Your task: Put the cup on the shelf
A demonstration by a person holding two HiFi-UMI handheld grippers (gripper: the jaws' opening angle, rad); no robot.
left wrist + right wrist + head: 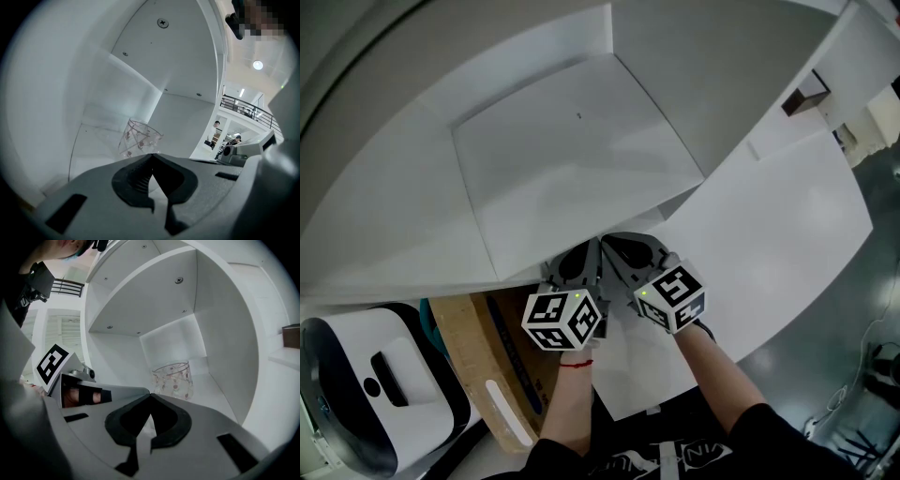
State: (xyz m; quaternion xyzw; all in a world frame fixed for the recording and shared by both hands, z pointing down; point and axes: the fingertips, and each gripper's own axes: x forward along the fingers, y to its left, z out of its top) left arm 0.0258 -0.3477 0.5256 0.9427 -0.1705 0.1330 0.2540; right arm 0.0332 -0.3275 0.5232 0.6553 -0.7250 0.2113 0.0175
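A clear glass cup [139, 138] with small red marks stands upright on the floor of a white shelf compartment [187, 117]; it also shows as the cup [172, 379] near the back wall. My left gripper [152, 157] is shut with nothing in it, just short of the cup. My right gripper [150, 398] is shut and empty too, a little before the cup. In the head view both grippers [579, 261] [630, 253] sit side by side at the front edge of the shelf top [572, 159], which hides the cup.
A cardboard box [473, 347] and a white device [366, 384] stand at the lower left. A white board [787, 234] stretches to the right. The compartment's side walls [234, 348] close in on both sides. People [215, 133] stand far off.
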